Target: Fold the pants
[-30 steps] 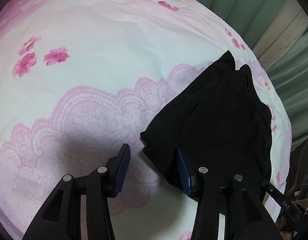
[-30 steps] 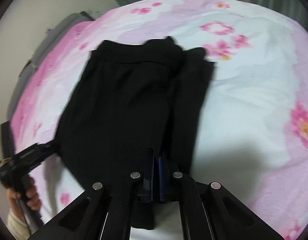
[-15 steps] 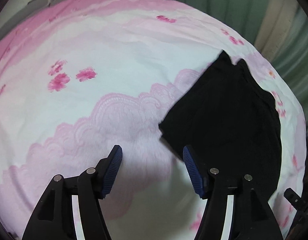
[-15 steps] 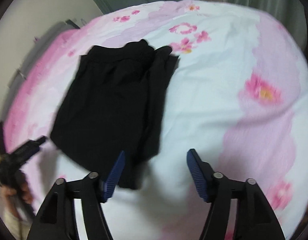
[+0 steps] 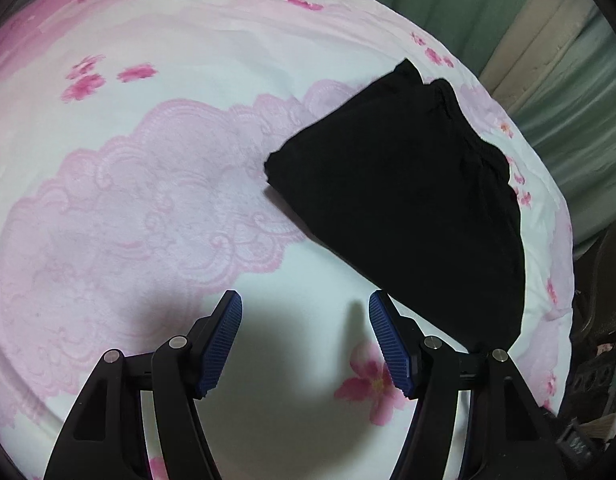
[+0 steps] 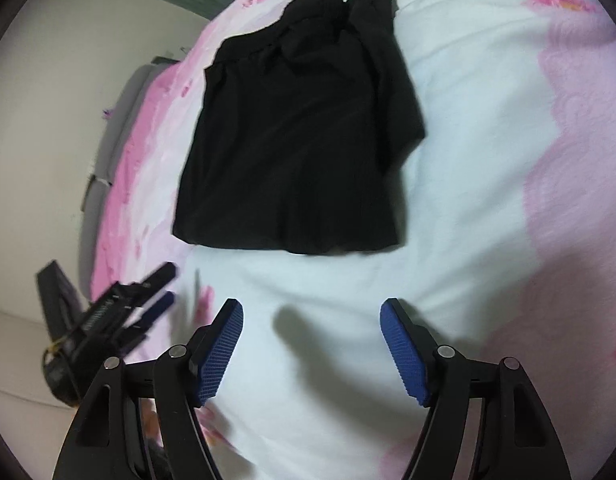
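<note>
now that the right hand-held gripper has let go and spread like the left hand-held gripper, the black pants lie folded on the bed, likely finished.

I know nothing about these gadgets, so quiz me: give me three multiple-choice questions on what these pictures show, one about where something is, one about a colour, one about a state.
1. Where do the pants lie?
A. on the floral bedspread
B. on a wooden floor
C. inside a basket

2. What colour are the pants?
A. white
B. black
C. red

3. How does the right gripper stand?
A. shut on the pants
B. shut on nothing
C. open, holding nothing

Answers:
1. A, the folded garment rests flat on the pink and white bedspread.
2. B, it is plain black in both views.
3. C, its blue pads stand wide apart with only bedspread between them; the left gripper is open likewise.
</note>
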The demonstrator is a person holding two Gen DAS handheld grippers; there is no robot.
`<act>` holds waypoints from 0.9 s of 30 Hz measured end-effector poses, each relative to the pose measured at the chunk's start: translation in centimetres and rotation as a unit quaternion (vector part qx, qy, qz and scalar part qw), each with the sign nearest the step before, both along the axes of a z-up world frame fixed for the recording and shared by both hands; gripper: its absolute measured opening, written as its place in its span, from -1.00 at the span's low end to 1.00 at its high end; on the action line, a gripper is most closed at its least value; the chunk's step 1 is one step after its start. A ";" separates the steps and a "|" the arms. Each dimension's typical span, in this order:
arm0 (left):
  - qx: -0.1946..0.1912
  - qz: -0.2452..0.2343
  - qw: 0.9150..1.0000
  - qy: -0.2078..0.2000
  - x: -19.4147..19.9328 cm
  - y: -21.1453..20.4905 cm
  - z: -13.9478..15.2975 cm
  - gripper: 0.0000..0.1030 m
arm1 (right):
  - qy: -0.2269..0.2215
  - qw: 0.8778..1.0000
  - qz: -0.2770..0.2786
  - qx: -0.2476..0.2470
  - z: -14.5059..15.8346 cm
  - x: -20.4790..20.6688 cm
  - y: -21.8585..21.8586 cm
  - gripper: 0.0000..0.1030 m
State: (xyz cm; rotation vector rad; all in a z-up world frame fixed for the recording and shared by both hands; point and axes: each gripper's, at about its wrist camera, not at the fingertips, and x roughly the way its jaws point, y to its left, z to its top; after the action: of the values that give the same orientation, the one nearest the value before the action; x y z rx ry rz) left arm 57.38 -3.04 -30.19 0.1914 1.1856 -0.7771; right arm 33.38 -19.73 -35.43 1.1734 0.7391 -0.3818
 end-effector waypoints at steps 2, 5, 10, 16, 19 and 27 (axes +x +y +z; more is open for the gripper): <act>-0.004 -0.008 1.000 0.003 0.1 -0.7 -0.5 0.29 | -0.029 0.999 -0.010 0.009 -0.2 0.7 -0.1 0.44; -0.011 -0.011 1.000 0.008 0.2 -1.6 -1.0 0.31 | -0.052 0.998 -0.030 0.027 -1.3 1.7 -0.7 0.45; -0.055 -0.012 0.997 0.045 1.0 -3.1 -1.6 0.33 | -0.071 0.994 -0.071 0.044 -1.9 2.3 -1.8 0.45; -0.098 0.029 0.991 0.084 4.0 -4.6 -3.2 0.33 | -0.071 0.993 -0.083 0.044 -2.2 3.0 -3.2 0.44; -0.111 0.040 0.988 0.097 5.3 -5.2 -3.7 0.33 | -0.067 0.993 -0.089 0.029 -2.1 3.5 -4.0 0.44; -0.060 0.009 0.997 0.043 5.2 -8.4 -3.5 0.04 | -0.020 0.996 -0.082 -0.036 -1.2 6.2 -5.5 0.43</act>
State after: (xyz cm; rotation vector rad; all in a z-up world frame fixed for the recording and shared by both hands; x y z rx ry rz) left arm 62.62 -11.49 -33.65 0.0479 1.2156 -0.8452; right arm 39.60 -25.27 -36.67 1.1734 0.5905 -0.5172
